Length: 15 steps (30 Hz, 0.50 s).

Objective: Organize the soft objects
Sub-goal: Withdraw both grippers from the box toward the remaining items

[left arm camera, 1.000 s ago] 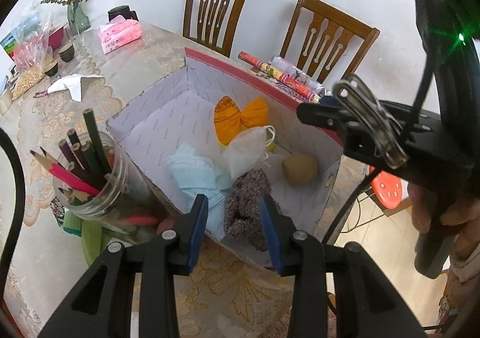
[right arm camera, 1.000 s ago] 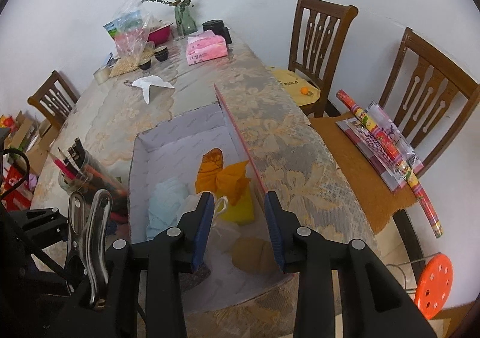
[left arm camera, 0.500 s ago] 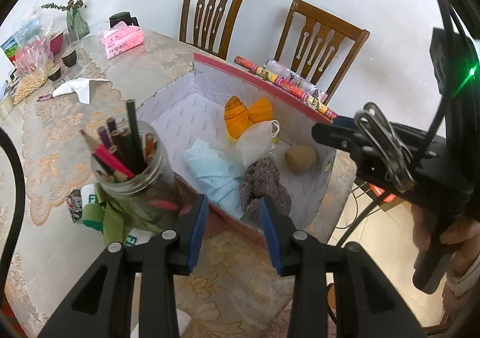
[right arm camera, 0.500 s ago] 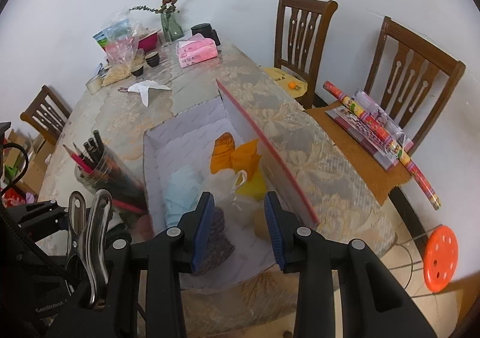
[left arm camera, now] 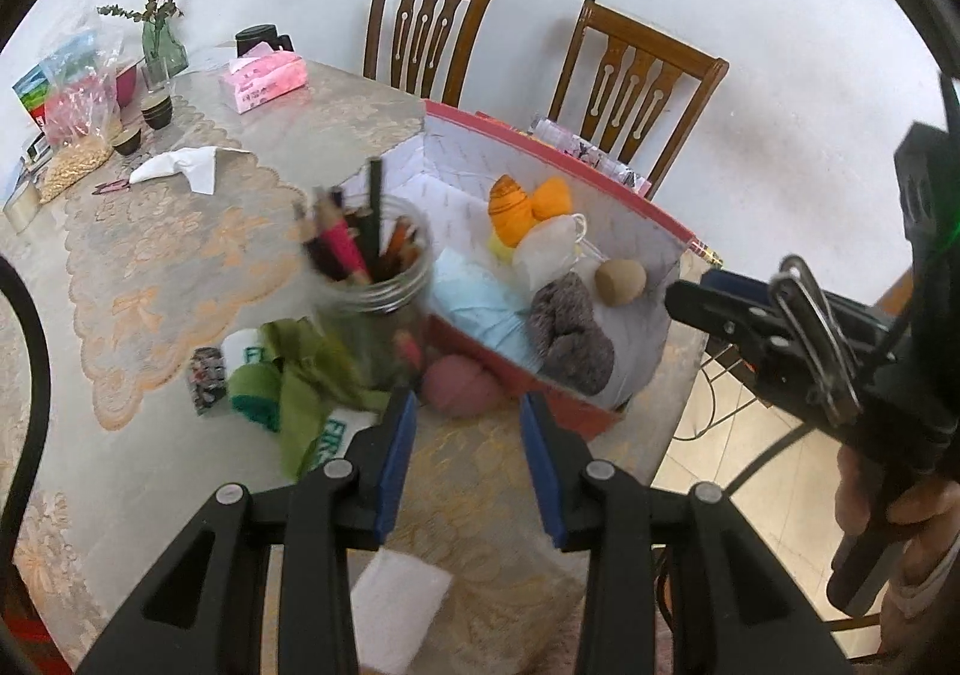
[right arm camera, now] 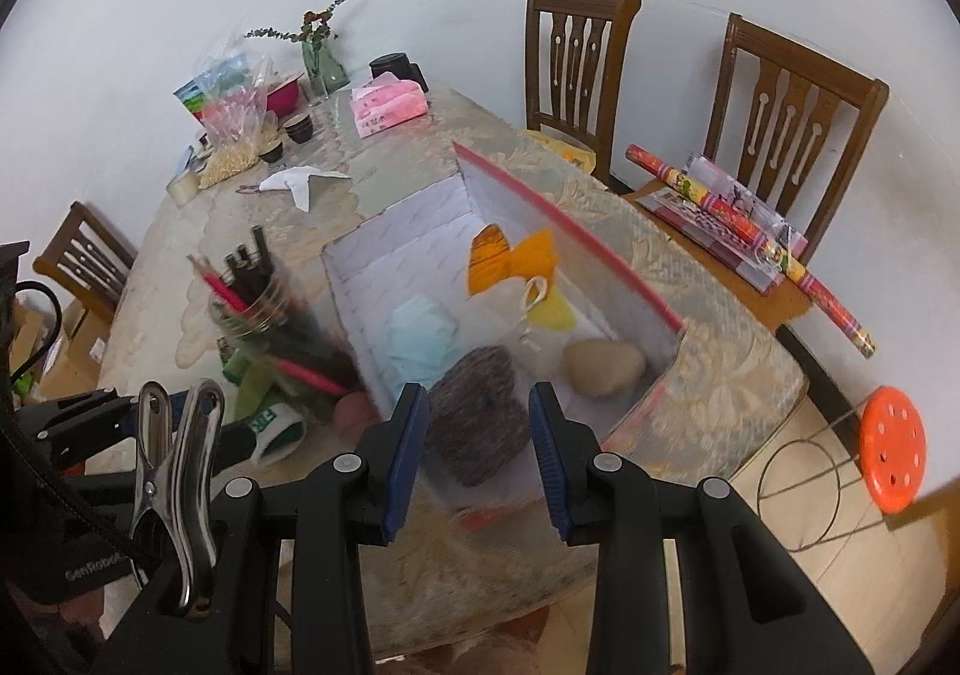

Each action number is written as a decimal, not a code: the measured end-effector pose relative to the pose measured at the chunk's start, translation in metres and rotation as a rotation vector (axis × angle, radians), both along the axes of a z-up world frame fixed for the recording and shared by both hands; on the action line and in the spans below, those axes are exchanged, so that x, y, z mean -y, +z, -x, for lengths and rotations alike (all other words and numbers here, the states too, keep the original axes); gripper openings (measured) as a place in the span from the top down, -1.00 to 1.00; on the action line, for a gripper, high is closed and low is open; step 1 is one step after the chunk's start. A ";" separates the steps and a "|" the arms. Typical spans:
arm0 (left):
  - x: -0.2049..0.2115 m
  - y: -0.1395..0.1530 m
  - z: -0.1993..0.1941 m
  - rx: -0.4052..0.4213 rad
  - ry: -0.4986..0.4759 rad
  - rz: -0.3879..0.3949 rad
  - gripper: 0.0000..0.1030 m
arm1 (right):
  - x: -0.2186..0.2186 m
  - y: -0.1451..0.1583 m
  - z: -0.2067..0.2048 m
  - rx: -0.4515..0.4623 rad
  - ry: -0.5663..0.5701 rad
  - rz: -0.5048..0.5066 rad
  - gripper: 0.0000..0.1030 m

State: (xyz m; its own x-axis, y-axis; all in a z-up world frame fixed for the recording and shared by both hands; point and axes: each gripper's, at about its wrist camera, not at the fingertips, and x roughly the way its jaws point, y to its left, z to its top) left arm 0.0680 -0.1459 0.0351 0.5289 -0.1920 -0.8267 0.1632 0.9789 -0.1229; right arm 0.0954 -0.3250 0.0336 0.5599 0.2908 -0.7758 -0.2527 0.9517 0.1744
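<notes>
Left gripper: jaws apart, nothing between, above tablecloth, aimed at pink soft ball lying outside red box, touching its near wall. Right gripper: jaws apart, empty, over box's near end. Inside box: grey knit bundle, blue masks, tan ball, orange cloth. Pencil jar beside box; green cloth at jar's foot.
</notes>
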 end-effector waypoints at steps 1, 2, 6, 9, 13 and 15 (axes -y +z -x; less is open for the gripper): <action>-0.004 0.001 0.002 0.002 0.000 -0.003 0.27 | -0.002 0.000 0.003 -0.001 -0.002 -0.001 0.30; -0.010 0.001 0.004 0.005 0.002 -0.006 0.27 | -0.005 0.001 0.007 -0.001 -0.006 -0.001 0.30; -0.035 0.003 0.011 0.014 0.015 -0.014 0.27 | -0.018 0.000 0.022 0.000 -0.021 -0.002 0.30; -0.058 0.004 0.015 0.021 0.030 -0.023 0.27 | -0.029 -0.003 0.032 -0.010 -0.028 -0.008 0.30; -0.089 0.002 0.014 0.022 0.062 -0.037 0.27 | -0.048 -0.010 0.042 -0.025 -0.016 0.009 0.30; -0.102 -0.001 0.014 0.021 0.076 -0.039 0.27 | -0.057 -0.014 0.045 -0.036 -0.009 0.015 0.30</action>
State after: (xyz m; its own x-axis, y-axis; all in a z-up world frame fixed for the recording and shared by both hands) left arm 0.0542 -0.0437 0.0346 0.5583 -0.1185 -0.8212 0.0900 0.9926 -0.0820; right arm 0.0503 -0.2678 0.0195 0.5339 0.2744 -0.7997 -0.2384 0.9564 0.1690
